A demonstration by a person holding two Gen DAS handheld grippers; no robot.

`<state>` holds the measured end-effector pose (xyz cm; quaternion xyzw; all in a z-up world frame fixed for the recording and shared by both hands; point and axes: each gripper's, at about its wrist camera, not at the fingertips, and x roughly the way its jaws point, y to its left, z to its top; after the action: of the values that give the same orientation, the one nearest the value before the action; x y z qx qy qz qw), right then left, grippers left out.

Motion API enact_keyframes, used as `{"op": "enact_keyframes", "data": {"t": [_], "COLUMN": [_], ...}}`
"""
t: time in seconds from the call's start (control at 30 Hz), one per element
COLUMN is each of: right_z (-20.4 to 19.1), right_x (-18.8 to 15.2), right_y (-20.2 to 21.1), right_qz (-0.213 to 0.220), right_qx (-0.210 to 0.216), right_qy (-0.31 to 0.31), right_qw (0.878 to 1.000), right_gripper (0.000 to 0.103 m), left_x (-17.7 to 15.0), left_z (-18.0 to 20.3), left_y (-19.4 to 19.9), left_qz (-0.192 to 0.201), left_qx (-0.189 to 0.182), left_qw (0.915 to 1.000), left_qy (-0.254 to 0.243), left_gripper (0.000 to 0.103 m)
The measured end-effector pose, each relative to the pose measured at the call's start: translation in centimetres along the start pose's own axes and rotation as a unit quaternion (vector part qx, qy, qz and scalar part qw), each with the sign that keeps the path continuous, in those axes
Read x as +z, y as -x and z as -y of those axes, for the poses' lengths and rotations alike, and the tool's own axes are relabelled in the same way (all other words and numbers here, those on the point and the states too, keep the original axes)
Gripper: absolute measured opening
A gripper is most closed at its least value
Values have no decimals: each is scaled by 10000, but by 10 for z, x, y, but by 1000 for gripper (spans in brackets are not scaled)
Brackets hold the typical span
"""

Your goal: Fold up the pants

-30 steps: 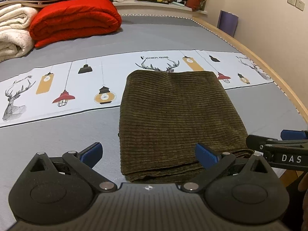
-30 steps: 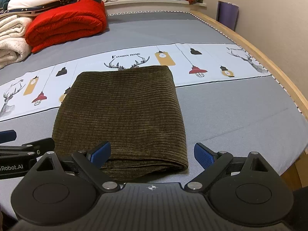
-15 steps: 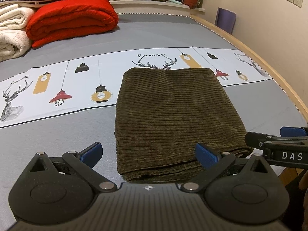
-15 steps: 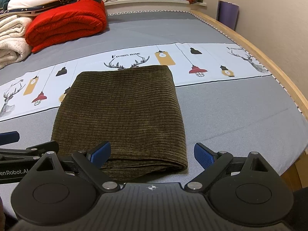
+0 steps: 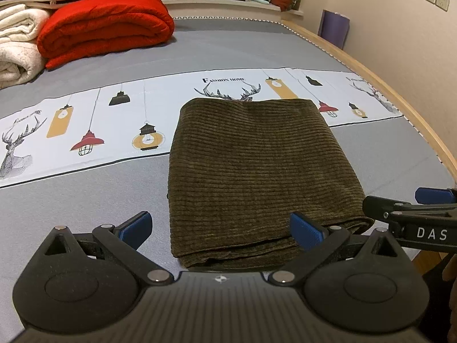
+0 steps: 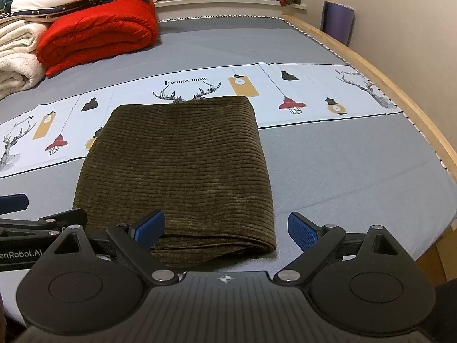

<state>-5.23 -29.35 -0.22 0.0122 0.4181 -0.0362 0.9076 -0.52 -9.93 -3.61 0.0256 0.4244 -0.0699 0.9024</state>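
Two grippers idle, nothing held; I log the scene from the pants outward.

Bed (image 5: 257,48): grey cover with a white printed band (image 5: 85,120) of lamps and deer heads running across it. The pants' far edge lies on that band; their near edge is close to the bed's front edge.

Red blanket (image 5: 105,23): rolled, well beyond the pants toward the far left, with cream blankets (image 5: 17,45) beside it. Not part of the job.

Pants (image 5: 257,168): olive corduroy, already a compact rectangle, flat on the cover. At the near edge I count several stacked layers (image 6: 217,250), so I judge the folds done. Corners look square; the near right corner sags slightly in the left wrist view.

Left gripper (image 5: 221,228): fingers spread wide, empty, hovering just short of the pants' near edge, toward their left half.

Right gripper (image 6: 225,227): fingers equally wide, empty, just short of the near right corner.

Status: folding appears complete. Remaining, in my judgement, at most a light tidy of that near right corner; otherwise I can withdraw.
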Motion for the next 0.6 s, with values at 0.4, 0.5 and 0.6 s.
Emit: {"op": "enact_keyframes", "data": {"t": [0.4, 0.5, 0.6], "right_z": [-1, -1, -1], "right_x": [1, 1, 1], "right_y": [0, 0, -1], "right_qz": [-7, -11, -22], "right_qx": [7, 4, -7], "right_qy": [-3, 2, 7], "right_qw": [10000, 10000, 10000], "right_gripper": [94, 94, 94], "left_x": [0, -1, -1], "left_z": [1, 1, 1], "left_y": [0, 0, -1], "left_qz": [1, -4, -6], "left_qx": [-3, -5, -10], "left_qw": [10000, 10000, 10000], "left_qy": [-14, -22, -19], "left_gripper": [103, 103, 103]}}
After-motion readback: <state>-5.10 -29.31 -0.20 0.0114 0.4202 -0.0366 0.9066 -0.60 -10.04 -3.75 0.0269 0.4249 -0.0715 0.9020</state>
